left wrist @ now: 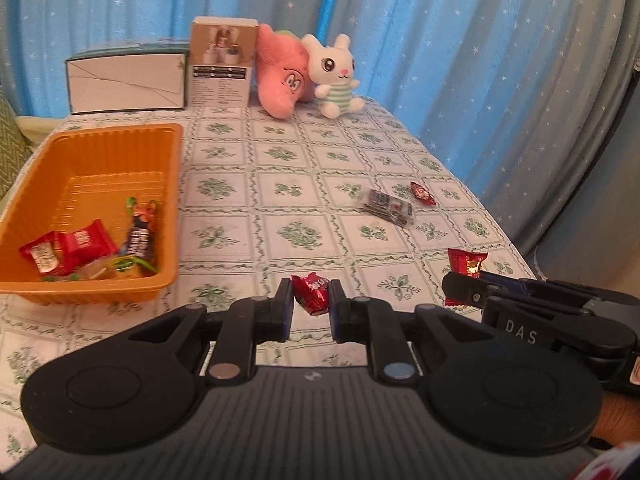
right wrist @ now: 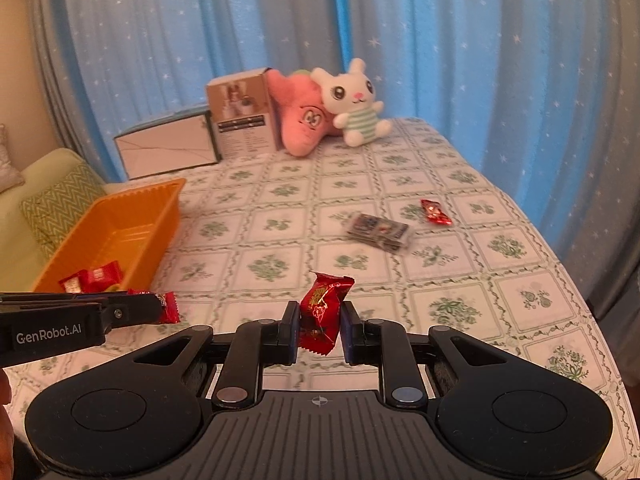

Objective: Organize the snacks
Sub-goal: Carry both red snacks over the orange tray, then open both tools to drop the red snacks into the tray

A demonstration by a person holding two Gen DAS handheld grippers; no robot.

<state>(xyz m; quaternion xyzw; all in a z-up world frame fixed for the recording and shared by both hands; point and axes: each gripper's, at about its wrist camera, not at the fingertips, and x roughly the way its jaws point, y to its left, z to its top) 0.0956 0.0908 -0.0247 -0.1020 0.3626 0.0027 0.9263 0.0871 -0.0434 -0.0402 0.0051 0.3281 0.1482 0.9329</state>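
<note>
The orange bin at the table's left edge already holds several wrapped snacks, so the sorting is well under way. The left gripper is closed on a small red candy, and the right gripper is clamped on a larger red packet, both above the tablecloth. Still loose near the right side are a dark packet and a red sweet; after those, judging by these views, nothing else remains.

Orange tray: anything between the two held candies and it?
Nothing visible. The left claw grips a red candy, the right claw another red candy. Only bare tablecloth lies between them and the orange tray, whose open top is unobstructed.
</note>
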